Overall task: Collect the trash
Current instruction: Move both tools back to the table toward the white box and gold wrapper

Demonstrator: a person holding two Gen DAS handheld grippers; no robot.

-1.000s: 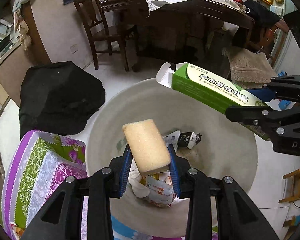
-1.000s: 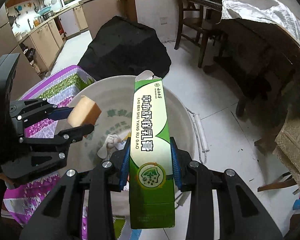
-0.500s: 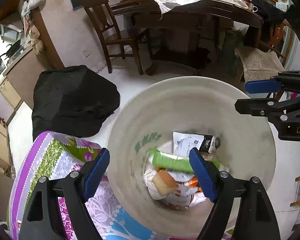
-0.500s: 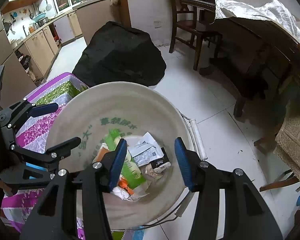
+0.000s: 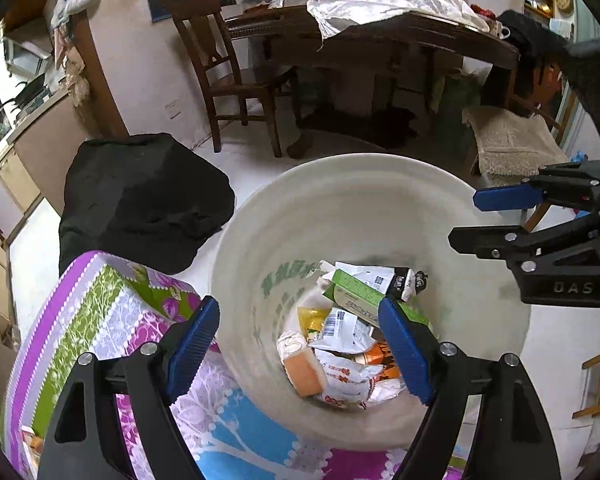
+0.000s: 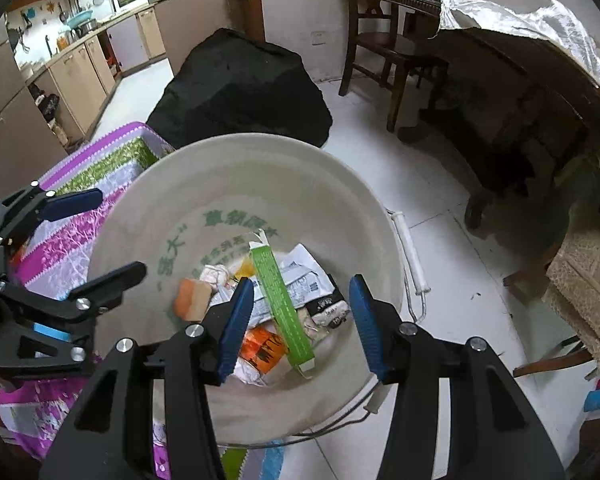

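A cream bucket [image 5: 380, 184] stands on the floor beside the table; it also shows in the right wrist view [image 6: 300, 160]. Inside lie a green box [image 6: 280, 296], an orange sponge [image 6: 192, 300], and several wrappers [image 5: 340, 360]. The box [image 5: 356, 296] and sponge [image 5: 304, 372] also show in the left wrist view. My left gripper [image 5: 300, 348] is open and empty above the bucket's near rim. My right gripper [image 6: 300, 320] is open and empty above the bucket, and shows at the right of the left wrist view [image 5: 512, 216].
A floral purple-green tablecloth [image 5: 100, 320] covers the table by the bucket. A black bag [image 5: 140, 200] sits on the floor behind. A wooden chair [image 5: 228, 80] and a dark table [image 5: 380, 40] with white cloth stand further back. A beige mat [image 6: 588, 280] lies right.
Both grippers opened. The sponge dropped from the left gripper and the green box from the right; both now lie in the bucket. Both grippers have pulled back slightly.
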